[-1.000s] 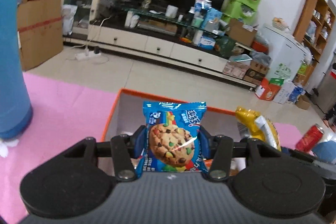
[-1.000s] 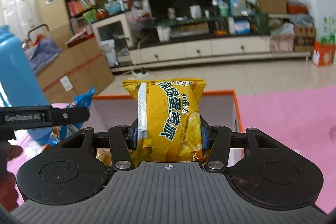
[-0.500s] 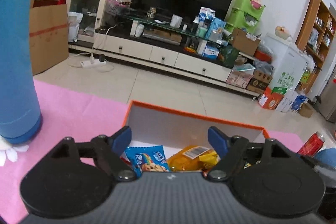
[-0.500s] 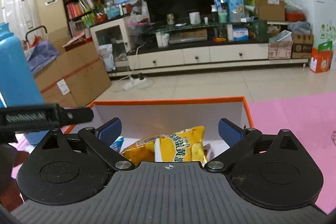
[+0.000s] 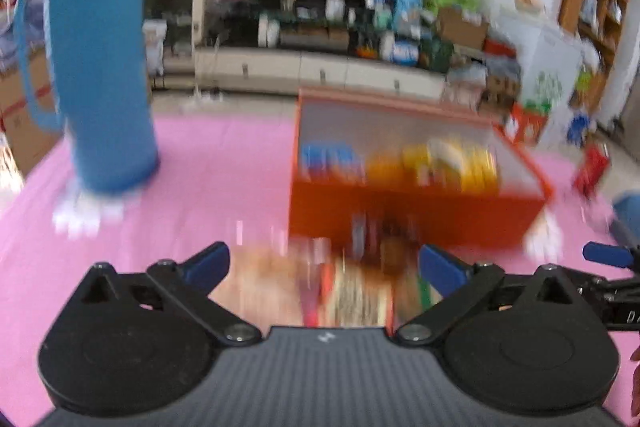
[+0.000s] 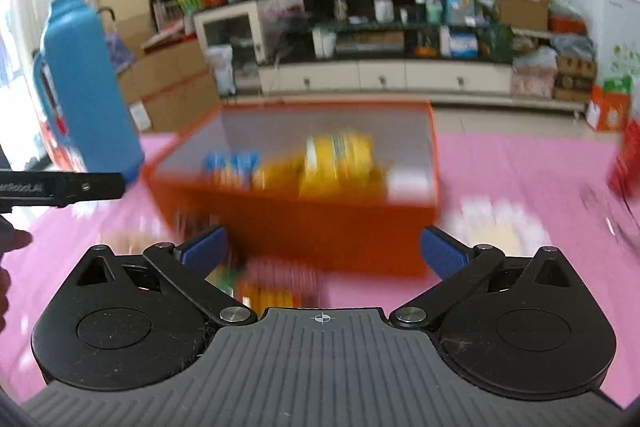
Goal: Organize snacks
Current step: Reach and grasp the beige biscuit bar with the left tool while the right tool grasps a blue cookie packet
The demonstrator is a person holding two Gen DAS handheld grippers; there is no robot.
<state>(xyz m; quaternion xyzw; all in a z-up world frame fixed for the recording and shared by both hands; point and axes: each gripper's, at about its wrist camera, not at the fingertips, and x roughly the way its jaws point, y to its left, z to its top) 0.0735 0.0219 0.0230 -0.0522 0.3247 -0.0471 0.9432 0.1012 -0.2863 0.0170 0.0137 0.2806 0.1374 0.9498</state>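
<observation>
A pink mat [image 5: 224, 163] is seen beneath both tongs. Ahead of them an orange box [image 6: 304, 219] holds the blue and yellow snack packets [image 6: 336, 163]. Left gripper [image 5: 324, 265] and right gripper [image 6: 323, 249] have just been opening; nothing is clamped.

Both black two-finger grippers are spread wide with nothing between the blue pads. The left gripper [image 5: 324, 263] has just been opening, and so has the right gripper [image 6: 323, 247]. Both point forward and down, side by side, toward the near side of the orange box [image 6: 312, 223].
</observation>
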